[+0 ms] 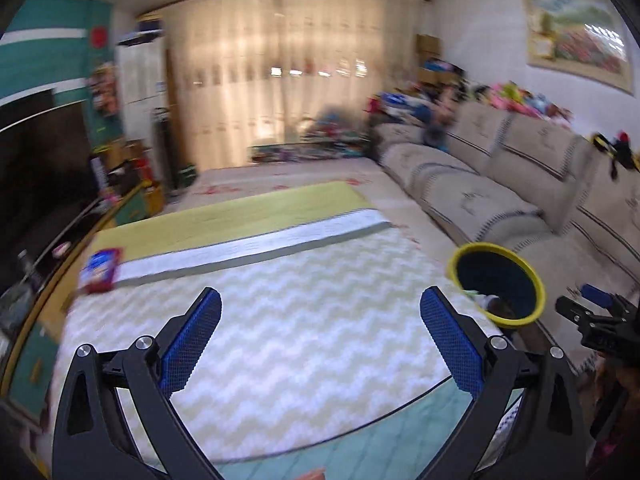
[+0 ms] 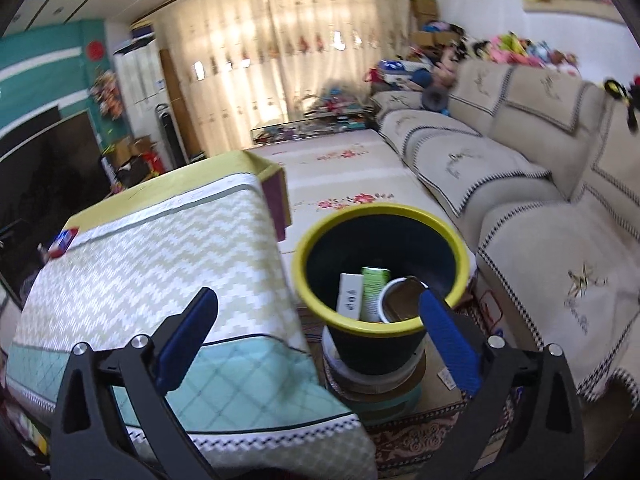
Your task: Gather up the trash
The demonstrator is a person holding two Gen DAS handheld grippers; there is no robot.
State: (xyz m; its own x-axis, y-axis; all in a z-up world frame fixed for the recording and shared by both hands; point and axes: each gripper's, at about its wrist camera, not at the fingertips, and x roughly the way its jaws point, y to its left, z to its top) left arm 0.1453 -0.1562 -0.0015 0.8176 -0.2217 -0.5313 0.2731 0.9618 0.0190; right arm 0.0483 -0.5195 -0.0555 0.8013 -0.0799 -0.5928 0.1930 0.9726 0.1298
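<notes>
A dark bin with a yellow rim [image 2: 320,240] stands on the floor right of the table; it also shows in the left wrist view [image 1: 538,280]. Inside lie a white box [image 2: 349,295], a green carton [image 2: 374,286] and a round paper cup [image 2: 396,300]. A red and blue snack packet [image 1: 99,270] lies at the table's far left edge, small in the right wrist view [image 2: 62,243]. My left gripper [image 1: 320,302] is open and empty above the chevron tablecloth. My right gripper [image 2: 318,302] is open and empty, its right finger over the bin's near rim.
The low table [image 1: 280,300] carries a chevron cloth and a yellow-green mat [image 1: 232,216]. A beige sofa [image 2: 540,200] runs along the right. A TV [image 1: 36,160] and cabinet stand left. Toys and boxes clutter the far floor by the curtains.
</notes>
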